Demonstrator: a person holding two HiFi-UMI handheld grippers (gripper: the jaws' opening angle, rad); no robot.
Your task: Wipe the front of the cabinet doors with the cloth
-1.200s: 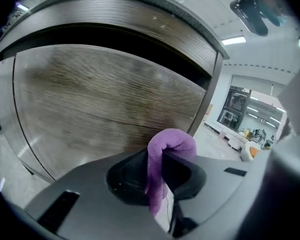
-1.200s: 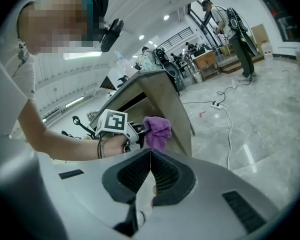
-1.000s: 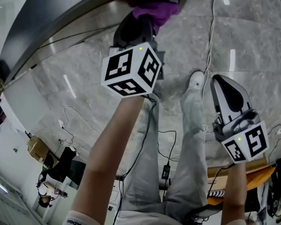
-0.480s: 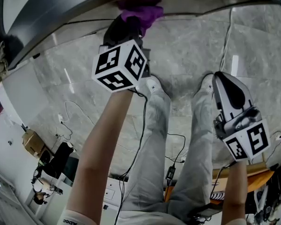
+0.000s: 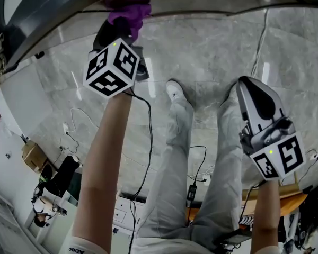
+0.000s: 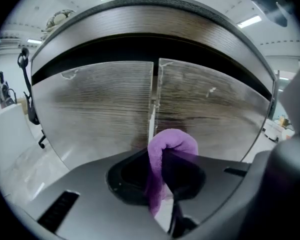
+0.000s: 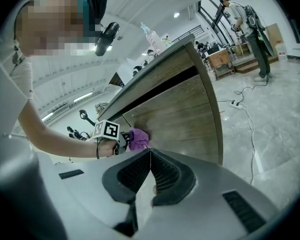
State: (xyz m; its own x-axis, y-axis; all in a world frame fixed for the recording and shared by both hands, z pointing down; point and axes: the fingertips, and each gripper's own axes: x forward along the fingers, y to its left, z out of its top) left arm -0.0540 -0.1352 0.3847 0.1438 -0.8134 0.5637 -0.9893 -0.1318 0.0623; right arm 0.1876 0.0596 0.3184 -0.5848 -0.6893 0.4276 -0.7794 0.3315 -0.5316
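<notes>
Purple cloth point(image 5: 128, 12) showed at the top of the head view, bunched at the tip of the left gripper point(image 5: 119, 29), which we held up against the dark cabinet point(image 5: 42, 25) curving across the upper edge. The marker cube point(image 5: 112, 67) on that gripper sat just above our left forearm. Our right gripper point(image 5: 253, 91) hung low on the right, well apart from the cabinet, over the marble floor point(image 5: 212, 46). Our legs and a white shoe point(image 5: 175, 91) lay between the two arms, and a black cable point(image 5: 150, 136) trailed down from the left gripper.

In the left gripper view, the jaws were clamped on the cloth point(image 6: 170, 146). A folded hump of it stood up between them and a tail hung below. The hump lay in front of the seam between the two wood-grain cabinet doors point(image 6: 100, 109), low on their front. From there we could not tell whether it touched the wood.

In the right gripper view, the jaws were closed tip to tip with nothing between them. Beyond them we saw the left gripper point(image 7: 121, 143) holding the cloth point(image 7: 138, 138) against the cabinet front, below the dark recess under the top.
</notes>
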